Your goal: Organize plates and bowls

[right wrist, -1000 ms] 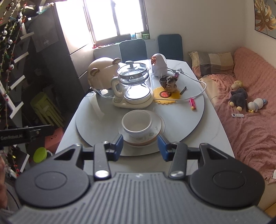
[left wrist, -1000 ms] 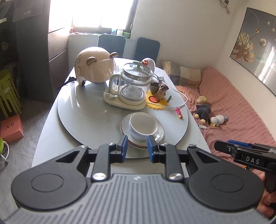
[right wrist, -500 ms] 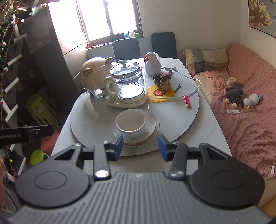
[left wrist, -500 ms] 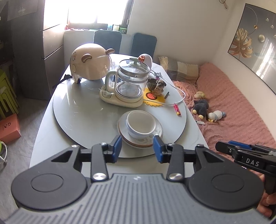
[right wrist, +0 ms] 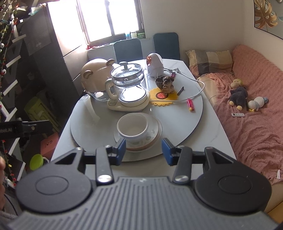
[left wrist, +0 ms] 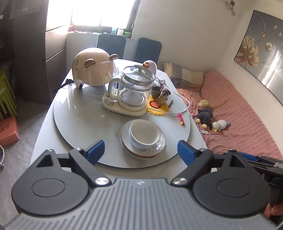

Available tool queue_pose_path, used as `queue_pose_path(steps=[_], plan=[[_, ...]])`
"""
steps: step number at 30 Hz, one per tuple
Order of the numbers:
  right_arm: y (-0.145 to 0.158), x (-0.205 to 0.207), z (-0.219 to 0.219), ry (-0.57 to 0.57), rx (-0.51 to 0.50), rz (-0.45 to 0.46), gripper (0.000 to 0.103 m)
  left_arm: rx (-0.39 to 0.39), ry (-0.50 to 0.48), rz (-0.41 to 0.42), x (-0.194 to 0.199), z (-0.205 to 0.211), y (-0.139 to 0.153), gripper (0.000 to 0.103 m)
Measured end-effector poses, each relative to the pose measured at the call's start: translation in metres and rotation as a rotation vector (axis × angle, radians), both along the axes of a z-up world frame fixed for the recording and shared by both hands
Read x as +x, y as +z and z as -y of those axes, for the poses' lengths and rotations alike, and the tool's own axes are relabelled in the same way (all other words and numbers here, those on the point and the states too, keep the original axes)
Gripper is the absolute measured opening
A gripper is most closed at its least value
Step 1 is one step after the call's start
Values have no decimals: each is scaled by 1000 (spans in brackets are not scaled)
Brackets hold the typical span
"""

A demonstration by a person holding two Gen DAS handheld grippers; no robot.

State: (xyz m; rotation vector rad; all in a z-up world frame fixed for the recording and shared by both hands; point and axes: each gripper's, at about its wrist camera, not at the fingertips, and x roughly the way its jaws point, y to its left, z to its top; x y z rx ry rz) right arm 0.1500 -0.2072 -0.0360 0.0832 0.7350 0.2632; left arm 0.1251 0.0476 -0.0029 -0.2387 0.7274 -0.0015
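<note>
You are holding the left hand-held gripper [left wrist: 140,148] wide apart and the right hand-held gripper [right wrist: 143,149] apart, both empty, short of the bowl [left wrist: 144,133] sitting on stacked plates [left wrist: 160,147] at the surface's [left wrist: 79,115] 6 o'clock, probably readying a grasp.

Black grippers, blue fingers [left wrist: 96,149], silver screws

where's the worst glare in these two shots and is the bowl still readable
Left wrist view: the window is blown out white, and light spills over the cabinet beside it. Right wrist view: the window also clips to white, and the glass kettle carries bright reflections. The bowl on its stacked plates is sharp and evenly lit in both views; fisheye bending curves the room edges.
</note>
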Motion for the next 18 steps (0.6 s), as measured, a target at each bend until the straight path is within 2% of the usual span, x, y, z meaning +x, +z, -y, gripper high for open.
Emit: queue_pose_path(steps=[2, 3, 4, 9, 18], plan=[[0, 0, 1, -6, 0, 12, 68, 16, -8, -8, 2, 3, 0, 95], [0, 0, 2, -4, 7, 18, 81, 25, -9, -10, 2, 5, 0, 95], [0, 0, 3, 0, 15, 19, 87, 34, -9, -10, 2, 6, 1, 96], [-2, 6, 1, 2, 14, 0, 88, 65, 13, -20, 2, 4, 2, 96], [-3, 11, 1, -4, 27, -12, 88, 73, 41, -46, 4, -2, 2, 96]])
